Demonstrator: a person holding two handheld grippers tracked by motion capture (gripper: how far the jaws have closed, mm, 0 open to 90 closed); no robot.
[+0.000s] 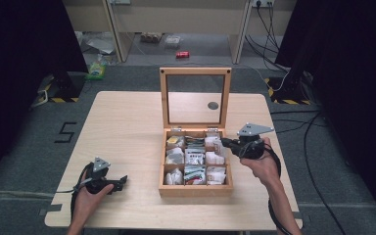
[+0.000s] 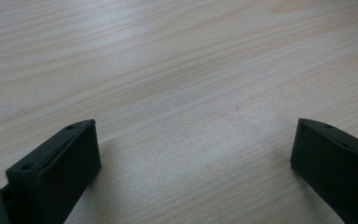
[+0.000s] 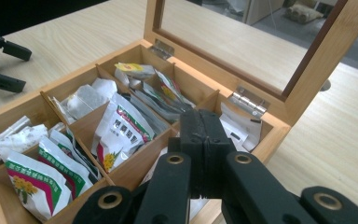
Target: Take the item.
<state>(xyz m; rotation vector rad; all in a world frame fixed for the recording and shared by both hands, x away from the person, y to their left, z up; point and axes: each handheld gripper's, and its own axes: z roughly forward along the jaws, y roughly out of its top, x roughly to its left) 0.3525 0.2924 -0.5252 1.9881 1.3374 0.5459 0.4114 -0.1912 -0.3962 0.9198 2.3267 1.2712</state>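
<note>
A wooden box (image 1: 196, 190) stands mid-table with its glass lid (image 1: 196, 71) upright. Its compartments hold tea sachets (image 1: 194, 156). My right gripper (image 1: 227, 143) hovers over the box's right-hand column, jaws pointing left. In the right gripper view the right gripper (image 3: 204, 135) is shut, jaw against jaw with nothing visible between them, above the box wall (image 3: 272, 133) and white and green sachets (image 3: 121, 133). My left gripper (image 1: 120, 182) rests near the table's front left, pointing right. In the left gripper view the left gripper (image 2: 191, 154) is wide open over bare wood.
The light wooden table (image 1: 127, 127) has a small dark round mark (image 1: 213, 105) behind the lid. Cables (image 1: 313, 161) trail over the floor at the right. The left gripper (image 3: 0, 60) shows far off in the right gripper view.
</note>
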